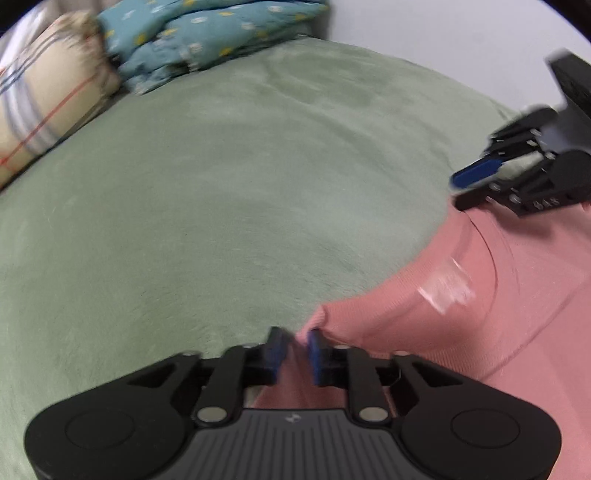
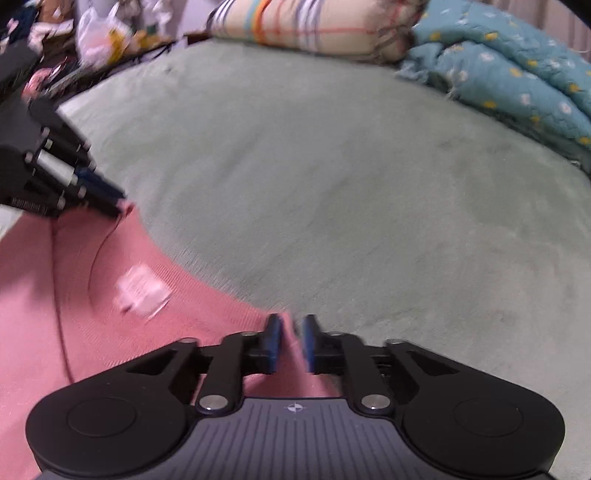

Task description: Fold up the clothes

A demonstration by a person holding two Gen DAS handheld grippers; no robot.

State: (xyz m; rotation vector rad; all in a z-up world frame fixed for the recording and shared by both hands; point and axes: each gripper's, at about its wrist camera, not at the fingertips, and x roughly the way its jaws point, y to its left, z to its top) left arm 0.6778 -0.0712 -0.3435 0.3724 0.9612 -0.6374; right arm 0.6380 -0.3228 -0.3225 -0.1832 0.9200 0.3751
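- pink top [image 1: 461, 295] lies on the green blanket [image 1: 221, 203].
- left gripper [image 1: 297, 345] and right gripper [image 2: 291, 339]: jaws parted, pink edge loose between.
- striped pillow [image 2: 314, 26] and teal quilt [image 2: 517, 74] well apart.

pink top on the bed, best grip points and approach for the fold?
Probably the two corners of the pink top along its far edge, on either side of the neck label. It lies flat on the green blanket, so come from above, tilted forward. The left gripper and right gripper already straddle those corners, pads apart.
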